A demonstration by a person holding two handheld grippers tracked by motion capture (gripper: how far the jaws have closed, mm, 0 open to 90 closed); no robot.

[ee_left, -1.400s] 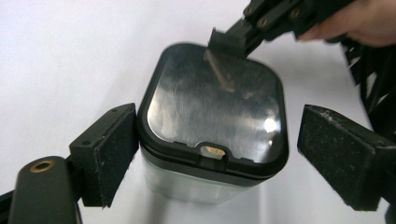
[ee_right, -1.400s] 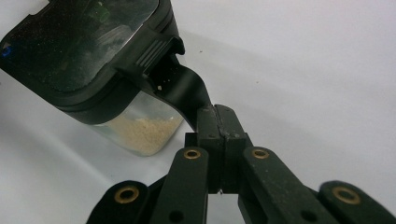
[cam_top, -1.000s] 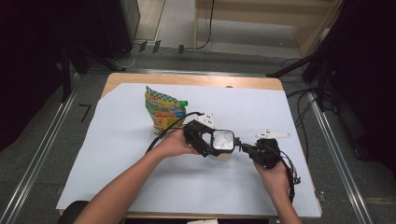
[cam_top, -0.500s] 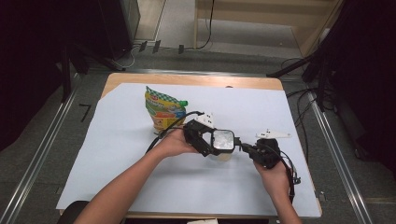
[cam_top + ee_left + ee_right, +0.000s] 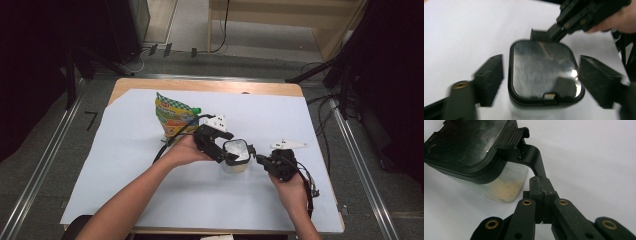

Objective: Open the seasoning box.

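High view: container (image 5: pixel 236 156) at frame centre on the surface (image 5: pixel 150 190), bag (image 5: pixel 172 117) upper left. Left tongs view: left tongs (image 5: pixel 541 75) wide, either side of lid, pads not touching. Right tongs view: right tongs (image 5: pixel 543 188) closed on the lid's latch (image 5: pixel 532 160), upper centre.

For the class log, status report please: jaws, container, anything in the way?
Left gripper jaws open, straddling the clear container. Right gripper shut on the lid's black handle. Lid on. Snack bag stands behind, apart.

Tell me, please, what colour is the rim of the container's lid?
Black, around a glossy clear panel; the lid shows best in the left gripper view.
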